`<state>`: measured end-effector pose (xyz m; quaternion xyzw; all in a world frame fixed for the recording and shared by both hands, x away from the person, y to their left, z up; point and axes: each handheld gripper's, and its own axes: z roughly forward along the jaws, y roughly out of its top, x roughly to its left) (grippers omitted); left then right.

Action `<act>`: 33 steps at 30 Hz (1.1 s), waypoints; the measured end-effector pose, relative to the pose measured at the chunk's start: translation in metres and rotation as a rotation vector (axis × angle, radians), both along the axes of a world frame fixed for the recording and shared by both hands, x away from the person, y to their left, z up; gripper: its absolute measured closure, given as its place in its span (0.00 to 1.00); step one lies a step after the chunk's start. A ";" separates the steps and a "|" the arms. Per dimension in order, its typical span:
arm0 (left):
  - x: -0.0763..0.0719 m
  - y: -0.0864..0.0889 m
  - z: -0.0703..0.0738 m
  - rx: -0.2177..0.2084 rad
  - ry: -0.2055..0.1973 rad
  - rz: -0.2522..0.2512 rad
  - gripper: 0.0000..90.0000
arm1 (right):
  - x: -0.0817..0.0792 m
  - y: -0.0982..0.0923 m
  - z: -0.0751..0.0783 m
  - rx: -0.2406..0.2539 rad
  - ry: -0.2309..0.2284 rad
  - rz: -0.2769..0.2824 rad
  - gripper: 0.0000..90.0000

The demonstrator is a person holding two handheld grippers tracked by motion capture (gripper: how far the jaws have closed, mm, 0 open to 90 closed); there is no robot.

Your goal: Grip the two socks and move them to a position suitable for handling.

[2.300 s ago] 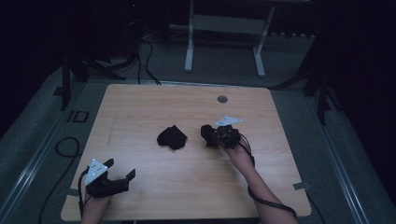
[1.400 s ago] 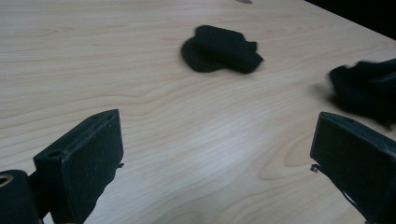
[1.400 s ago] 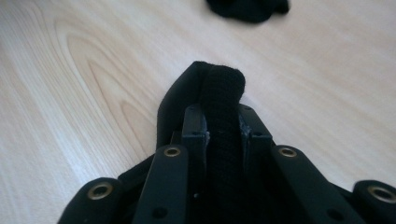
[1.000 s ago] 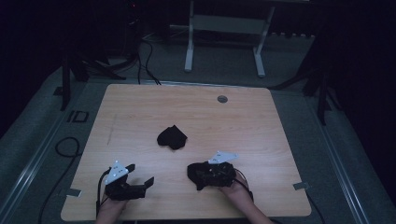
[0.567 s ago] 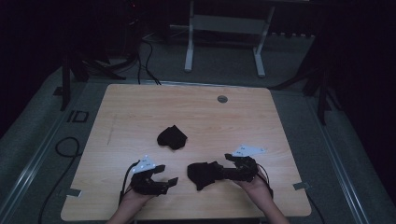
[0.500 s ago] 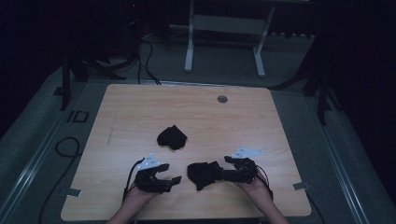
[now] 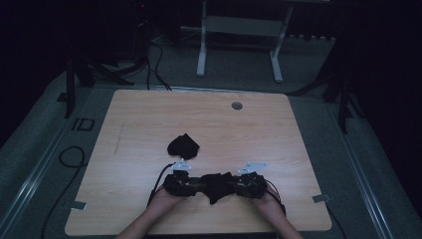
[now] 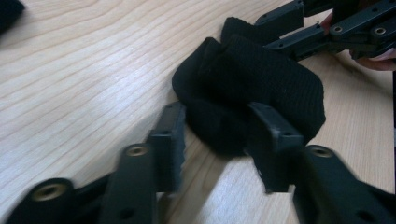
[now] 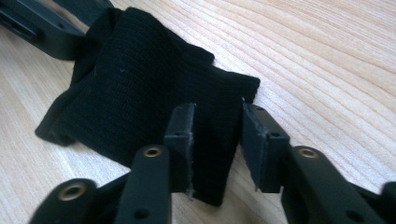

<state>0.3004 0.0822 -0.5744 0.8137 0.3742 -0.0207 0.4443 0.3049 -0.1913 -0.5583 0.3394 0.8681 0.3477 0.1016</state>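
A crumpled black sock (image 7: 216, 184) lies near the table's front edge, between my two grippers. My left gripper (image 7: 196, 185) faces its left end. The jaws have just been closing, and the pads now press a bunched fold of the sock (image 8: 261, 74) at my left gripper (image 8: 219, 126). My right gripper (image 7: 234, 185) has also just been closing. Its pads pinch a raised fold at the cuff end of the sock (image 9: 130, 79), at my right gripper (image 9: 217, 126). A second black sock (image 7: 182, 146) lies balled up at mid-table, apart from both.
The wooden table (image 7: 149, 114) has a round grommet (image 7: 237, 105) near its far edge. Both hands sit close to the front edge. Cables (image 7: 64, 154) trail over the floor at the left, and a white desk frame (image 7: 239, 30) stands beyond the table.
My left gripper slid right to the front sock and its jaws narrowed around the sock's end. My right gripper shifted left onto the other end, its jaws narrowing too.
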 end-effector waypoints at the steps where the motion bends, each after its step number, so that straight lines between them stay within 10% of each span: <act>1: 0.001 -0.002 0.000 0.001 0.003 -0.002 0.70 | 0.000 0.000 0.000 -0.005 -0.005 0.001 0.76; 6: 0.001 -0.006 0.001 0.008 -0.005 -0.014 0.95 | -0.004 0.003 0.001 -0.024 -0.035 0.014 0.92; 13: -0.007 -0.002 0.022 0.002 -0.053 -0.025 0.97 | -0.010 -0.003 0.021 0.018 -0.085 0.011 0.93; 23: -0.028 0.057 0.062 -0.008 -0.094 0.065 0.97 | -0.025 -0.058 0.071 0.134 -0.171 -0.096 0.94; 33: -0.023 0.064 0.030 0.013 0.000 0.077 0.97 | -0.031 -0.071 0.039 0.106 -0.085 -0.142 0.93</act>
